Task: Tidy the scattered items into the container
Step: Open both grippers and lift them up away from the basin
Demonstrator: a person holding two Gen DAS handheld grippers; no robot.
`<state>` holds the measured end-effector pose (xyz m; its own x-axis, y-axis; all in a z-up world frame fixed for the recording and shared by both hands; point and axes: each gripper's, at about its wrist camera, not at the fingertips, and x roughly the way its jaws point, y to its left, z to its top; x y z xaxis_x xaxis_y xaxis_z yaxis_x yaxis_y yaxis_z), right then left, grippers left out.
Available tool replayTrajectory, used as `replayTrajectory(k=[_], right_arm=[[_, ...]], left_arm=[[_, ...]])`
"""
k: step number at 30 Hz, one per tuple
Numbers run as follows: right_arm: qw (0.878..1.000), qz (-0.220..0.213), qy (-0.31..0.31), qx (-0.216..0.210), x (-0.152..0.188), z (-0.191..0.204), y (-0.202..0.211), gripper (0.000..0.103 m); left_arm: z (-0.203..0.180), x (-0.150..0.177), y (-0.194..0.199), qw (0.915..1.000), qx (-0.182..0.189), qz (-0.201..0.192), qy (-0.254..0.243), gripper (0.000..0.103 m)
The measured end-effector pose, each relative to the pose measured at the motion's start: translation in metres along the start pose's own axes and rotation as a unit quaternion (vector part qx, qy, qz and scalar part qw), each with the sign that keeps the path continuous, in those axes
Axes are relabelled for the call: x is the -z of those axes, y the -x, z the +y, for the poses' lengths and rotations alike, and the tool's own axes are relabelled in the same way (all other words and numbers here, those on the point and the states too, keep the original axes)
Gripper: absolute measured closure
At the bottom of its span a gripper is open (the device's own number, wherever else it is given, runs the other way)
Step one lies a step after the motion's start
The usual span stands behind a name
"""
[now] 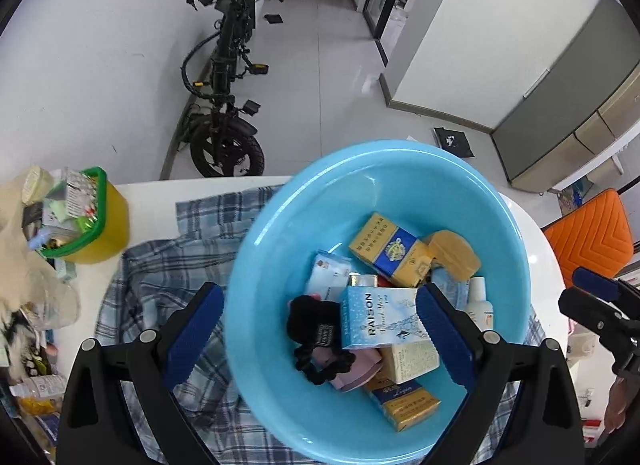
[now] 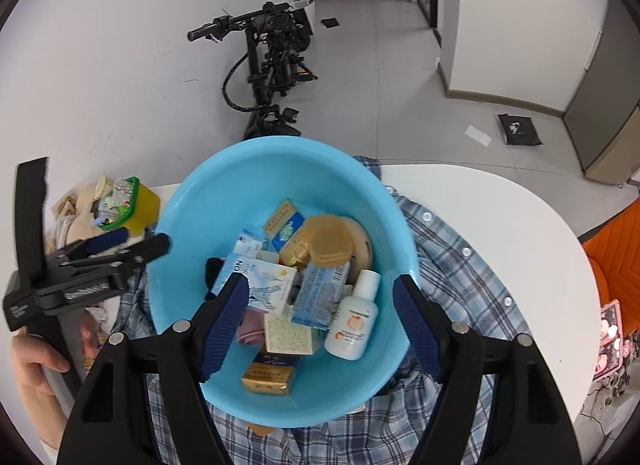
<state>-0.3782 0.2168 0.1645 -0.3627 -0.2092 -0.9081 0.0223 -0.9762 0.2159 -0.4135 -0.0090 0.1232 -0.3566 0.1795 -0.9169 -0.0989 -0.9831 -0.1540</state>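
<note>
Two pairs of blue-padded fingers [image 1: 320, 329] [image 2: 320, 321] spread apart and empty over a round light-blue plastic basin [image 2: 192, 201] of boxes, blue plaid cloth [image 2: 460, 265] on white bench [image 2: 500, 201] beneath, black bicycle [image 1: 224, 77] and grey tiled floor [image 1: 320, 65] beyond the fingertips.

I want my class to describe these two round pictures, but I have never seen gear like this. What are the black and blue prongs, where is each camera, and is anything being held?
No machine here: a person holds a hand-operated gripper in each hand. Each picture comes from a camera on one gripper, looking along its two blue-padded fingers. The left gripper and right gripper both hang open over a blue basin, holding nothing. The basin sits on a plaid shirt on a white table. Inside lie small boxes, a white bottle and a black scrunchie. A yellow tub of oddments stands nearby.
</note>
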Motion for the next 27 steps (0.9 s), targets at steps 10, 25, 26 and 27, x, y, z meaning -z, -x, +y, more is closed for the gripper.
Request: replayTrajectory(k=[10, 25, 26, 27], right_arm=[[0.987, -0.153, 0.041, 0.020, 0.011, 0.015, 0.039, 0.030], [0.899, -0.429, 0.046, 0.079, 0.063, 0.027, 0.090, 0.000], [0.898, -0.430, 0.048, 0.082, 0.064, 0.027, 0.090, 0.000], [0.898, -0.429, 0.049, 0.083, 0.064, 0.027, 0.089, 0.000]], left_arm=[[-0.006, 0.007, 0.069, 0.9792, -0.075, -0.182, -0.047, 0.004], [-0.051, 0.073, 0.104, 0.8650, -0.158, -0.452, -0.149, 0.000], [-0.053, 0.075, 0.104, 0.8647, -0.153, -0.453, -0.155, 0.000], [-0.055, 0.077, 0.105, 0.8645, -0.148, -0.454, -0.157, 0.000]])
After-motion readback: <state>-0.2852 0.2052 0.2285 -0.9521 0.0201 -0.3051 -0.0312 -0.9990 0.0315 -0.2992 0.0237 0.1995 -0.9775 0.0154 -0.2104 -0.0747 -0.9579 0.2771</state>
